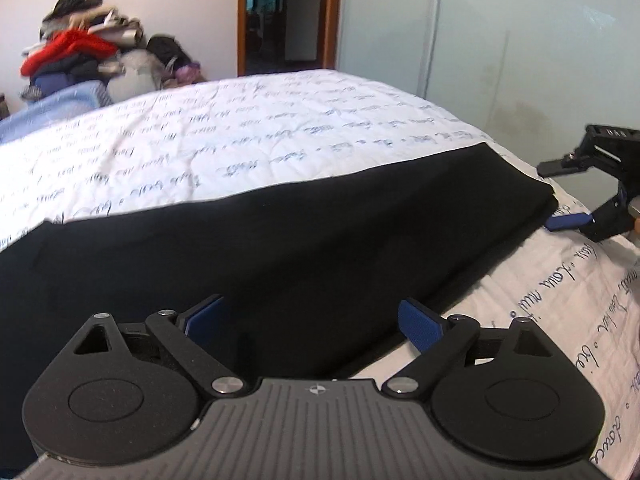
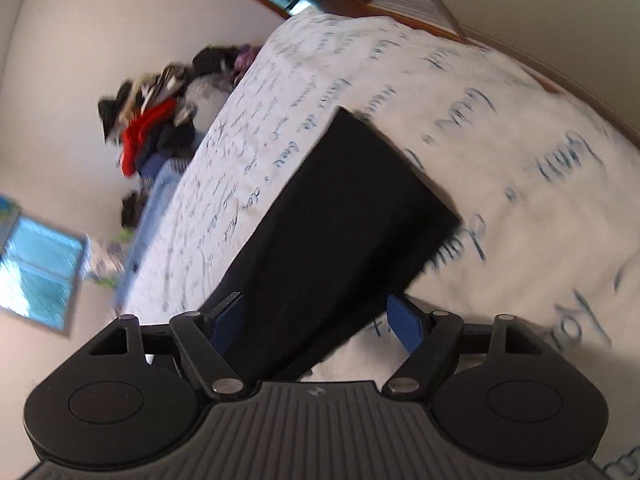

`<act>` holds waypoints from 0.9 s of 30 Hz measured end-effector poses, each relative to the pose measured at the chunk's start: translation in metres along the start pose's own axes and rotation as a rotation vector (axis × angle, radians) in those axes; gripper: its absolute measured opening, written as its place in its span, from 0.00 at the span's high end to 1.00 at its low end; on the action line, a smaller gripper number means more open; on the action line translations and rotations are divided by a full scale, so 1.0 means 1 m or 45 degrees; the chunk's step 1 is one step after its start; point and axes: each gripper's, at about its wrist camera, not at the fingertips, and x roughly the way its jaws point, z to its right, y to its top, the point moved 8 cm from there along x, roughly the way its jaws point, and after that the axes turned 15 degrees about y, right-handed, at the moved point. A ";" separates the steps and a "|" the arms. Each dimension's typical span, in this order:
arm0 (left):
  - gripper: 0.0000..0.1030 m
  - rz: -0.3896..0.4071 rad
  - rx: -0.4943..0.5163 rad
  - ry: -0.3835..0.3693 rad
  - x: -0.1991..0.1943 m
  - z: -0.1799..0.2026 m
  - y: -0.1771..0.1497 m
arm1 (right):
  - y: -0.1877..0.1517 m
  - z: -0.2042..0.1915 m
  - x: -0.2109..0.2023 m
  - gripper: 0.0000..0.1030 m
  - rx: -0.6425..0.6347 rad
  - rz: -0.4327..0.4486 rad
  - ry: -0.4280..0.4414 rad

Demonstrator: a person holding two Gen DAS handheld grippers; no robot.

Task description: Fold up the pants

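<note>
While pants (image 1: pixel 280 248) lie flat as a long strip on bed (image 1: pixel 240 128) | left gripper (image 1: pixel 312 324) and right gripper (image 2: pixel 316 320) spread, empty | step: likely between folds | next: pinch one end, carry over

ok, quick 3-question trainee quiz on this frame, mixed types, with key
1. True or false: the left gripper is open.
2. What do the black pants lie on? A) a wooden table B) a bed with a script-print cover C) the floor
3. Fill in: beside the bed, against the wall, sits a pile of ____.

Key:
1. True. The right gripper is open too, and neither grips the pants.
2. B
3. clothes
</note>
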 end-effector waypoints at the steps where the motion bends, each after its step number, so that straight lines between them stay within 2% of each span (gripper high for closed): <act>1: 0.09 0.022 0.018 -0.001 -0.002 0.003 0.001 | 0.001 0.001 -0.003 0.24 0.000 0.027 0.006; 4: 0.09 0.059 0.045 -0.003 -0.003 0.011 0.001 | 0.009 0.000 -0.008 0.24 0.010 0.066 0.013; 9: 0.10 0.112 0.100 0.026 -0.006 0.027 0.011 | 0.015 0.000 0.001 0.24 0.048 0.059 0.004; 13: 0.08 0.224 0.139 0.065 -0.016 0.028 0.021 | 0.017 -0.016 -0.006 0.24 0.050 0.027 0.073; 17: 0.09 0.265 0.273 0.123 -0.009 0.044 0.022 | 0.022 -0.014 -0.003 0.24 0.048 0.036 0.065; 20: 0.09 0.343 0.416 0.175 -0.010 0.059 0.020 | 0.026 0.000 0.005 0.24 0.089 0.033 0.033; 24: 0.13 0.410 0.590 0.212 -0.006 0.078 0.013 | 0.033 0.004 0.009 0.24 0.055 0.089 0.028; 25: 0.17 0.398 0.619 0.205 -0.003 0.083 0.010 | 0.033 0.003 0.011 0.26 0.017 0.104 0.010; 27: 0.20 0.366 0.666 0.189 0.002 0.090 0.006 | 0.030 0.003 0.016 0.49 -0.055 0.102 -0.018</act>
